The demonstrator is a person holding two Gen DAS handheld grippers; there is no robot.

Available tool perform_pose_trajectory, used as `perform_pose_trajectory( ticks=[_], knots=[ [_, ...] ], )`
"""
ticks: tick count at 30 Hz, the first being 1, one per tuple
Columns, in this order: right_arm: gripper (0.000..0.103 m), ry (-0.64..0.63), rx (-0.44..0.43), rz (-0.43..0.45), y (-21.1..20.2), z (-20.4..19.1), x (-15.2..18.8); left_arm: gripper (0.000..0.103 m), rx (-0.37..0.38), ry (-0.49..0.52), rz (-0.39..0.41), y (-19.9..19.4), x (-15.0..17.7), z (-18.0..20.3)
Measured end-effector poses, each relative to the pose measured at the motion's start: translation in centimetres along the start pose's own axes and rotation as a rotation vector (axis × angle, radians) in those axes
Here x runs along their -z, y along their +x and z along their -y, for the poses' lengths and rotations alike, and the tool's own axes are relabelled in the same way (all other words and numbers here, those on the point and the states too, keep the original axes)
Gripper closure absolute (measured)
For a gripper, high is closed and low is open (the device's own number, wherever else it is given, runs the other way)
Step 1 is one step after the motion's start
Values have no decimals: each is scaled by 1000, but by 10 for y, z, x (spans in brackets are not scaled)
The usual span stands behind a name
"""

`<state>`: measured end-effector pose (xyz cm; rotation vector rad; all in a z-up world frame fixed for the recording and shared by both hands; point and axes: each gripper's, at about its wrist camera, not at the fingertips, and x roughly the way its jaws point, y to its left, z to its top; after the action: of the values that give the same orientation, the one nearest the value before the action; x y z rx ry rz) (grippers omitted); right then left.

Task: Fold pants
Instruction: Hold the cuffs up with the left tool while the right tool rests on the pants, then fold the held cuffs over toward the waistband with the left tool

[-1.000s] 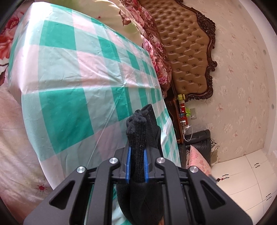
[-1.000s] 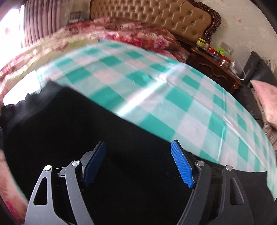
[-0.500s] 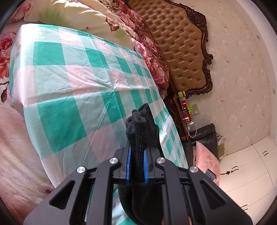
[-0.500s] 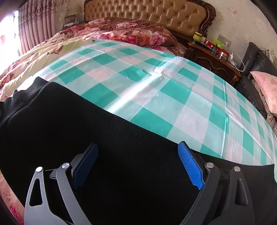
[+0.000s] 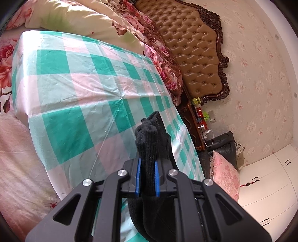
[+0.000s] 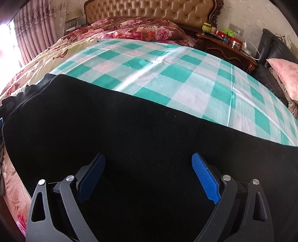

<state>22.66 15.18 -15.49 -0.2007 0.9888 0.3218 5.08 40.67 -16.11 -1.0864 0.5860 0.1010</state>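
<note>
left gripper (image 5: 147, 178): black frame, silver screws | right gripper (image 6: 149, 171): blue ribbed pads, apparently alike

Bed (image 6: 115, 46) with tufted tan headboard (image 6: 149, 9) in dark carved frame. Spread over it, a green, white and pink checked cloth (image 6: 167, 74), glossy, lightly creased, one long fold line running across (image 5: 111, 121). Beyond the cloth, toward the headboard, a bunched floral quilt (image 6: 130, 29) in red and pink; beside that, a pale cream cover (image 5: 83, 20) with rose print. Across the cloth's near edge, black pants (image 6: 130, 139) laid flat and wide, ribbed waistband (image 6: 31, 89) at the left end, hanging past the cloth onto the floral bedding. At the foot, pink flowered sheet (image 5: 16, 158) under the cloth.
</note>
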Motion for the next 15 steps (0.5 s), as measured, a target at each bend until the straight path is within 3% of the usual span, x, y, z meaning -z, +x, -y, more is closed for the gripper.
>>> perform_pose_trajectory(
  ticks=[6, 9, 13, 15],
  knots=[
    [13, 30, -5, -8, -6, 9, 3, 92, -23, 38, 7, -3, 0, 12],
    [13, 80, -62, -42, -10, 22, 3, 92, -63, 98, 16, -8, 2, 27],
    [12, 205, -228, -89, -25, 61, 4, 92, -178, 353, 75, -23, 17, 83],
    [12, 296, -333, -113, -34, 89, 7, 92, -254, 589, 122, -25, 48, 133]
  ],
)
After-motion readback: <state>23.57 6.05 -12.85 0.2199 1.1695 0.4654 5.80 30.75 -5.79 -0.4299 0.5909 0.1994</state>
